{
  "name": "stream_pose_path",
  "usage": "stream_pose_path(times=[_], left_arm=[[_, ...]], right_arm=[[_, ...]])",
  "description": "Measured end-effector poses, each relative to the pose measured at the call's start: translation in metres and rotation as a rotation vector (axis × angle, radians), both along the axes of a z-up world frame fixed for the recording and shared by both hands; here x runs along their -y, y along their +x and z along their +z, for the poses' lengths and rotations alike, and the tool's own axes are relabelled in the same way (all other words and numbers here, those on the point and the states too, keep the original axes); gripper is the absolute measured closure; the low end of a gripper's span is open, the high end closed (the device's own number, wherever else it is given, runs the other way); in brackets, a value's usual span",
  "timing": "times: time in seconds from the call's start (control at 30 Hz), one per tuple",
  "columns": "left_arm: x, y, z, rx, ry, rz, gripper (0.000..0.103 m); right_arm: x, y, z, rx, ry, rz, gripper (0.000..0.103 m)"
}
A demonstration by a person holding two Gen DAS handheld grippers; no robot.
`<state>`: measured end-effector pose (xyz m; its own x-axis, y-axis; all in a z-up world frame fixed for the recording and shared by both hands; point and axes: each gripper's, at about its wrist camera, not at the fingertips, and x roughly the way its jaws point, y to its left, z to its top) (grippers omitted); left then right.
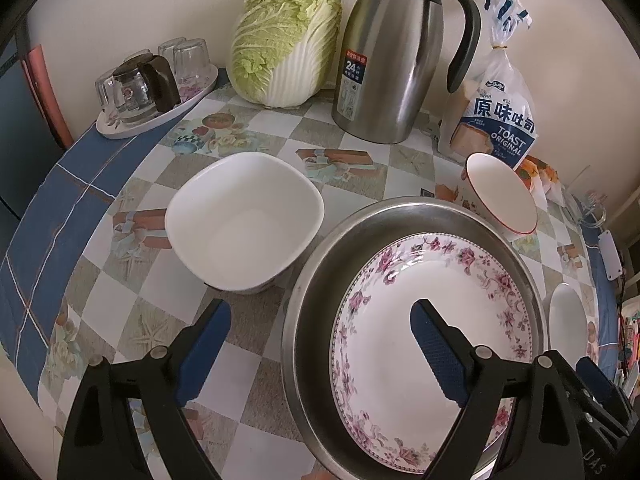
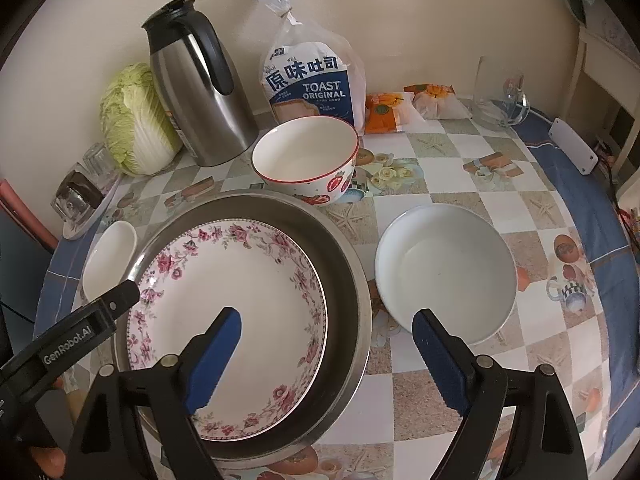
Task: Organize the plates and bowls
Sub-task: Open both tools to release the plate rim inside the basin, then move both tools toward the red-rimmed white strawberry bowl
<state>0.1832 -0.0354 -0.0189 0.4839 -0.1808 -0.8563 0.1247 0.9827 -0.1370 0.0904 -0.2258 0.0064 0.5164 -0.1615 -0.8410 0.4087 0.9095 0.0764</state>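
A floral-rimmed plate (image 1: 432,312) (image 2: 240,320) lies inside a steel basin (image 1: 320,264) (image 2: 344,280). A white square bowl (image 1: 244,220) stands left of the basin; it shows at the left in the right wrist view (image 2: 108,260). A red-rimmed bowl with red fruit print (image 1: 500,196) (image 2: 308,156) stands behind the basin. A round white bowl (image 2: 444,272) (image 1: 566,316) stands right of it. My left gripper (image 1: 320,344) is open and empty, straddling the basin's left rim. My right gripper (image 2: 326,348) is open and empty, straddling the basin's right rim.
A steel thermos jug (image 1: 392,56), a napa cabbage (image 1: 284,36), a toast bag (image 2: 316,80), a tray of glasses (image 1: 152,88), snack packets (image 2: 400,108) and a glass mug (image 2: 500,96) line the back of the round table by the wall.
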Motion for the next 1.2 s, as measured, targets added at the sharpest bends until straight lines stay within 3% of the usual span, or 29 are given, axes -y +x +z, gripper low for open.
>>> stream_pose_path(times=[0.07, 0.13, 0.67, 0.87, 1.2], left_arm=[[0.0, -0.001, 0.001, 0.0, -0.004, 0.001, 0.011], [-0.001, -0.001, 0.001, 0.003, -0.005, -0.001, 0.011], [0.002, -0.01, 0.011, 0.011, -0.006, -0.02, 0.01], [0.003, -0.015, 0.011, -0.001, -0.061, -0.048, 0.01], [0.01, -0.015, 0.017, 0.045, -0.147, -0.113, 0.01]], right_arm=[[0.0, -0.001, 0.001, 0.0, -0.001, -0.001, 0.013], [0.001, -0.001, 0.001, -0.001, 0.001, -0.004, 0.0], [0.002, -0.011, 0.012, 0.009, -0.008, -0.009, 0.0], [0.003, -0.017, 0.016, 0.029, -0.014, -0.011, 0.0], [0.005, -0.027, 0.022, 0.121, 0.002, -0.02, 0.0]])
